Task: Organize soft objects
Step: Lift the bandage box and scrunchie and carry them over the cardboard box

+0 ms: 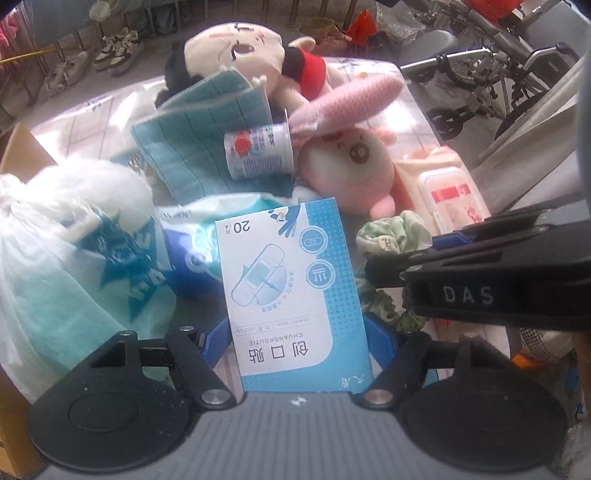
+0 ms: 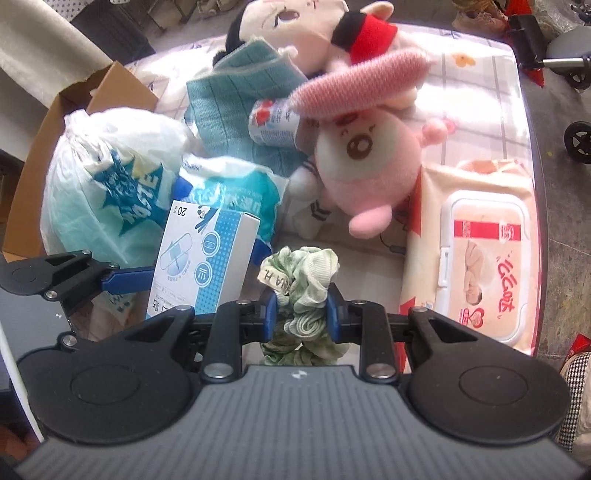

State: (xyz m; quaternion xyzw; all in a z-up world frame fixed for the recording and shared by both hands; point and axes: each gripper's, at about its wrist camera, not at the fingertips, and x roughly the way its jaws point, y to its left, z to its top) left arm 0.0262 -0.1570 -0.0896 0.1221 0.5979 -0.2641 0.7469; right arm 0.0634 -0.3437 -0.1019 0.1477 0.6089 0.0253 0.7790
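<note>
Two things are gripped at once: the right tongs (image 2: pixel 301 314) are closed on a green-and-white scrunchie (image 2: pixel 301 280), a crumpled, ruffled fabric ring with a small label, pinched across its middle so it hangs bunched between the blue pads, above the desk (image 2: pixel 480 74). Just beside it, the left tongs (image 1: pixel 295 332) clamp a blue-and-white plaster box (image 1: pixel 291 288) by its side edges, upright, likely to sort a stiff item away from soft ones. Beyond lie a pink plush (image 2: pixel 364 162), a teal cloth (image 2: pixel 236 92), a doll (image 2: pixel 295 26), a can (image 2: pixel 275 120), a wipes pack (image 2: pixel 484 254), and a knotted plastic bag (image 2: pixel 107 177) by a cardboard box (image 2: pixel 48 125).
</note>
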